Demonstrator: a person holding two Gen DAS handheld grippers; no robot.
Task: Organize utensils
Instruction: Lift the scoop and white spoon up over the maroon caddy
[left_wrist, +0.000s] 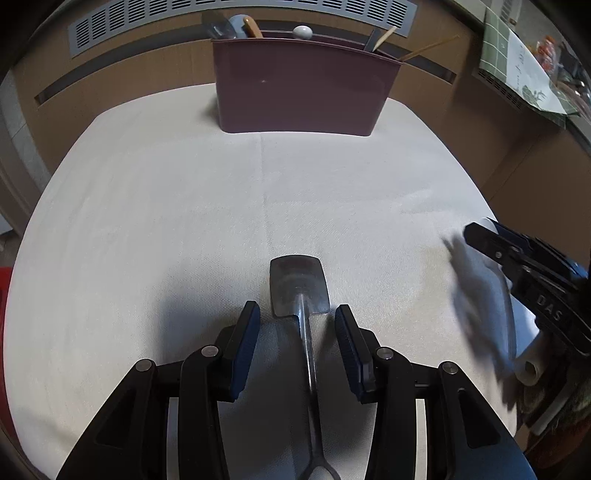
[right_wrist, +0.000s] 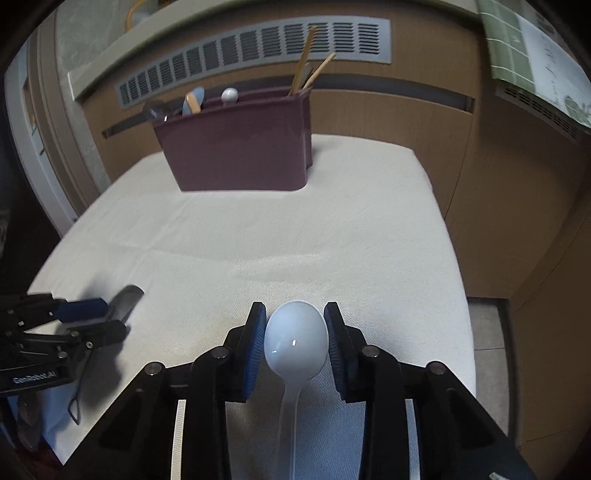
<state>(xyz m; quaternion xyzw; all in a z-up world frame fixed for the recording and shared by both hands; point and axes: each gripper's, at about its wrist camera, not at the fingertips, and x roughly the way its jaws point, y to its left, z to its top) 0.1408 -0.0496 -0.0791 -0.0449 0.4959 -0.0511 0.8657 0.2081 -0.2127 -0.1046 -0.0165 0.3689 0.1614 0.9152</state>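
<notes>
A metal spatula (left_wrist: 300, 286) lies on the white cloth, its handle running back between the open fingers of my left gripper (left_wrist: 297, 314), which do not touch it. It also shows in the right wrist view (right_wrist: 125, 301). A white plastic ladle spoon (right_wrist: 295, 338) lies between the fingers of my right gripper (right_wrist: 295, 325); the pads stand close beside its bowl with a small gap. The maroon utensil holder (left_wrist: 299, 92) stands at the table's far edge with spoons and chopsticks in it; it also shows in the right wrist view (right_wrist: 236, 144).
The table is covered by a white cloth (left_wrist: 184, 206). A brown wall with a grey vent (right_wrist: 251, 51) is behind the holder. A green-checked cloth (left_wrist: 517, 62) lies on a shelf at the right. My right gripper (left_wrist: 524, 273) shows blurred at the left view's right edge.
</notes>
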